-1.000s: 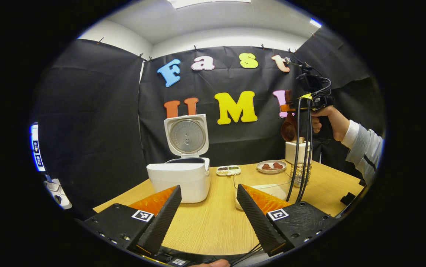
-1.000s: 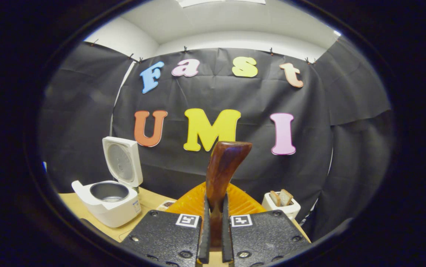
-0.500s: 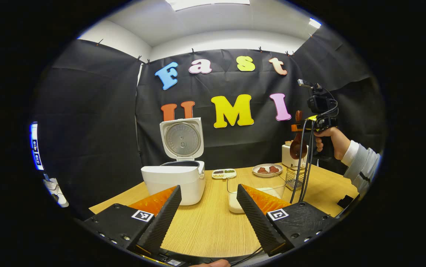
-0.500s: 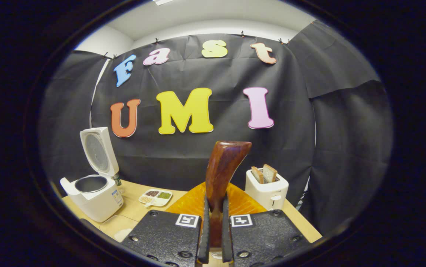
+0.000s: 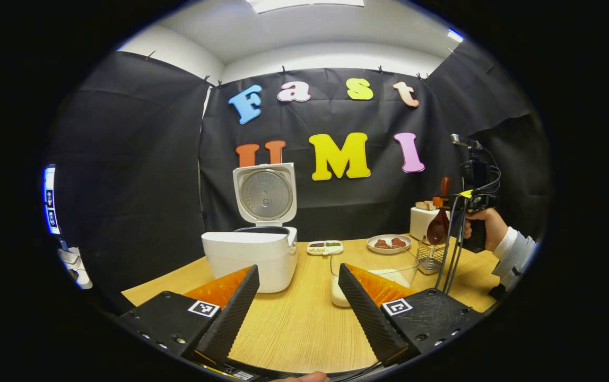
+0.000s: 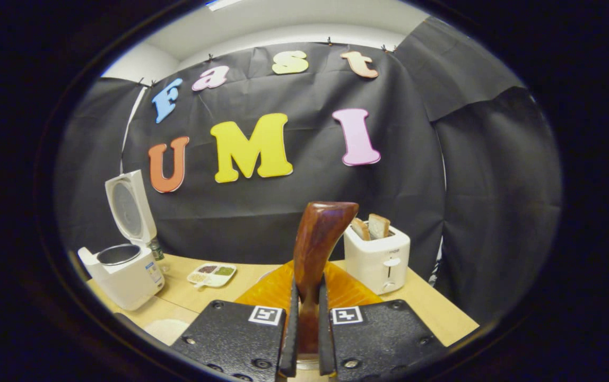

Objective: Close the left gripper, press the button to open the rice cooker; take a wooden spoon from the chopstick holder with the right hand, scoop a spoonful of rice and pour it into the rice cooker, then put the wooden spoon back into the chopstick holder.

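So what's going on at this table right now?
A person is working with two hand-held grippers. The right hand-held gripper is shut on a wooden spoon, held bowl-down just above the wire chopstick holder beside the toaster. The left hand-held gripper is open and holds nothing, facing the rice cooker, whose lid is up. A clear container of rice sits between them on the wooden table.

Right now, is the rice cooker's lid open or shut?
Open. The lid stands upright behind the rice cooker, and the right gripper view shows its inner pot's rim.
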Available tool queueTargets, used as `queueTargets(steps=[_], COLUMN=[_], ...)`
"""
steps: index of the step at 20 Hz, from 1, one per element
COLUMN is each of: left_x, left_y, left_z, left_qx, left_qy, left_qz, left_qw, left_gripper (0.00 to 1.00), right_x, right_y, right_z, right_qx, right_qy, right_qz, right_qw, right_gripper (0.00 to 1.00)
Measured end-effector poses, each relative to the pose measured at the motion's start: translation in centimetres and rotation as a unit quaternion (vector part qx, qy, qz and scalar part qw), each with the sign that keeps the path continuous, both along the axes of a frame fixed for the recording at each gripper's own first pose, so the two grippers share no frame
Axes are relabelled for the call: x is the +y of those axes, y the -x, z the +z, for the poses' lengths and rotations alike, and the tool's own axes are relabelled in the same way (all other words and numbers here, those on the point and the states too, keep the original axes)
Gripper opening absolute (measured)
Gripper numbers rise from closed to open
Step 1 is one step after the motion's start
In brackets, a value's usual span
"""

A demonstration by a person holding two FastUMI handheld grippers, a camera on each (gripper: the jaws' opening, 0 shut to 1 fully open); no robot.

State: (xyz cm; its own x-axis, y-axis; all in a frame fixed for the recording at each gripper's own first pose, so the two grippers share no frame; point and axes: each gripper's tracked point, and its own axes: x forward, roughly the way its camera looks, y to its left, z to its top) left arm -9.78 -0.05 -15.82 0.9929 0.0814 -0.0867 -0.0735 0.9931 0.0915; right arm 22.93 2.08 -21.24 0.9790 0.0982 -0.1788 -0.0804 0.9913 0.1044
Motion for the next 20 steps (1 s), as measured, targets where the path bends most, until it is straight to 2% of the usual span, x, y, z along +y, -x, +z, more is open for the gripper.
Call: queueTargets(steps=[2, 4, 6, 7, 8, 10, 11, 12, 13, 16, 19, 20], left_x=[0.6, 1.2, 1.3, 1.6, 2.0, 2.7, 3.1, 3.5, 3.8, 5.1, 6.2, 6.7], left_y=[-0.4, -0.8, -1.6, -1.9, -2.3, -3.2, -3.6, -4.0, -4.5, -6.1, -8.4, -8.9], left_z=[-0.4, -0.7, -1.3, -1.1, -0.9, -0.1, 0.3, 0.9, 1.6, 3.8, 7.0, 8.4], left_qx=[0.004, 0.007, 0.020, 0.022, 0.022, 0.019, 0.019, 0.015, 0.011, 0.001, -0.014, -0.027], left_qy=[0.001, 0.009, 0.020, 0.024, 0.027, 0.031, 0.035, 0.039, 0.041, 0.058, 0.077, 0.075], left_qz=[0.010, 0.013, 0.008, 0.008, 0.009, 0.014, 0.014, 0.014, 0.014, 0.013, 0.000, -0.001], left_qw=[1.000, 1.000, 1.000, 0.999, 0.999, 0.999, 0.999, 0.999, 0.999, 0.998, 0.997, 0.997], left_gripper=[0.96, 0.96, 0.95, 0.95, 0.96, 0.96, 0.96, 0.96, 0.95, 0.96, 0.95, 0.95], right_x=[-0.5, -1.4, -2.6, -2.7, -2.6, -3.0, -3.1, -2.9, -2.8, -2.9, -3.2, -3.4], right_y=[0.2, -0.2, 0.0, 0.3, 0.8, 1.7, 2.3, 3.1, 3.9, 6.2, 8.4, 9.0], right_z=[-0.7, 0.1, 1.1, 2.0, 2.9, 4.2, 4.6, 5.2, 5.7, 6.2, 6.3, 6.6], right_qx=[0.006, -0.002, -0.024, -0.035, -0.045, -0.056, -0.055, -0.058, -0.057, -0.056, -0.064, -0.071], right_qy=[-0.017, -0.020, 0.010, 0.020, 0.028, 0.044, 0.050, 0.049, 0.049, 0.044, 0.064, 0.073], right_qz=[0.005, -0.001, -0.024, -0.027, -0.027, -0.038, -0.043, -0.041, -0.040, -0.033, -0.016, -0.010], right_qw=[1.000, 1.000, 0.999, 0.999, 0.998, 0.997, 0.996, 0.996, 0.996, 0.997, 0.996, 0.995], right_gripper=[0.24, 0.53, 0.83, 0.90, 0.89, 1.00, 1.00, 0.96, 1.00, 1.00, 1.00, 0.96])
